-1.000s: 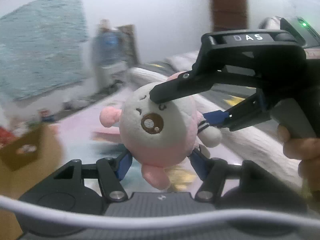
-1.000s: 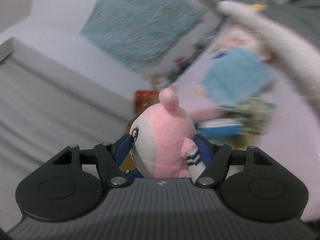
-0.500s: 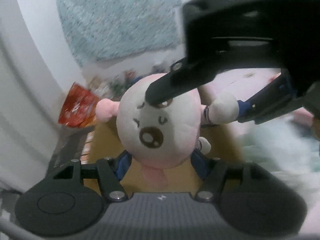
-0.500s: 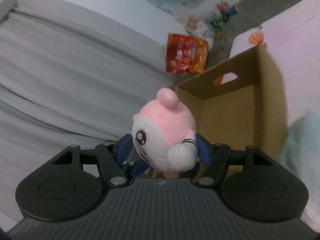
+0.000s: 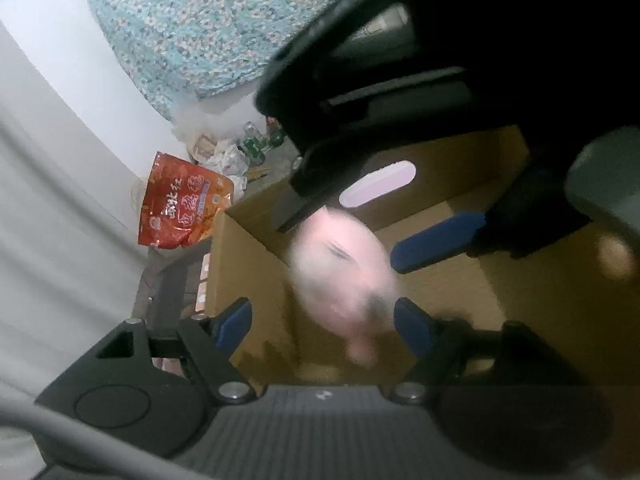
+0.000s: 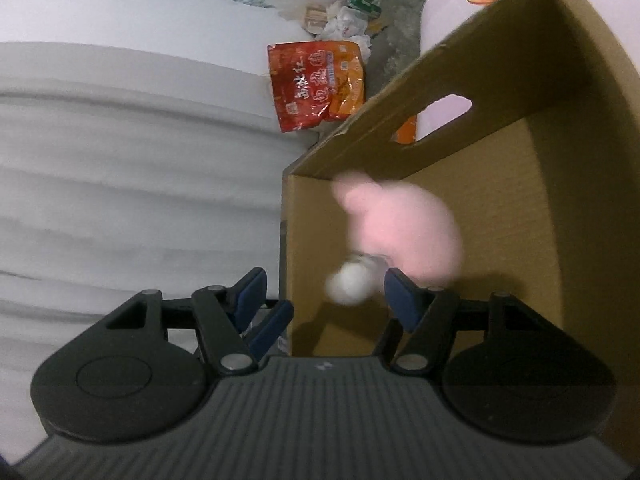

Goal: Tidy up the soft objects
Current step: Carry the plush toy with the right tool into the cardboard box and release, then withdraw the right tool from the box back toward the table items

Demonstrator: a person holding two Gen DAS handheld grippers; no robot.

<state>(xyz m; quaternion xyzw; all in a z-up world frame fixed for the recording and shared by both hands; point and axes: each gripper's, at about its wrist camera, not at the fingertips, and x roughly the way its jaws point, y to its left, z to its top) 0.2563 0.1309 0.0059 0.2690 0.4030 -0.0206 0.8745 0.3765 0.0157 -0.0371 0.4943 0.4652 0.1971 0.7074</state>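
Observation:
A pink and white plush toy (image 5: 344, 276) is blurred in mid-air inside the open cardboard box (image 5: 540, 320). It also shows in the right wrist view (image 6: 400, 236), free between the spread fingers. My left gripper (image 5: 322, 326) is open above the box, and nothing is in it. My right gripper (image 6: 324, 294) is open over the box's near corner (image 6: 304, 240). The right gripper's black body fills the upper right of the left wrist view (image 5: 460, 60), its blue pad (image 5: 436, 244) apart from the toy.
A red snack bag (image 6: 316, 80) lies on the floor beside the box, with scattered litter (image 6: 348, 12) behind it. A floral blue cloth (image 5: 216, 24) lies farther off. White bedding (image 6: 120, 180) rises to the left. A pink sheet shows through the box's handle hole (image 5: 378, 188).
Both grippers have opened and let go of the plush toy, which is dropping into the cardboard box. Both grippers have moved closer over the box.

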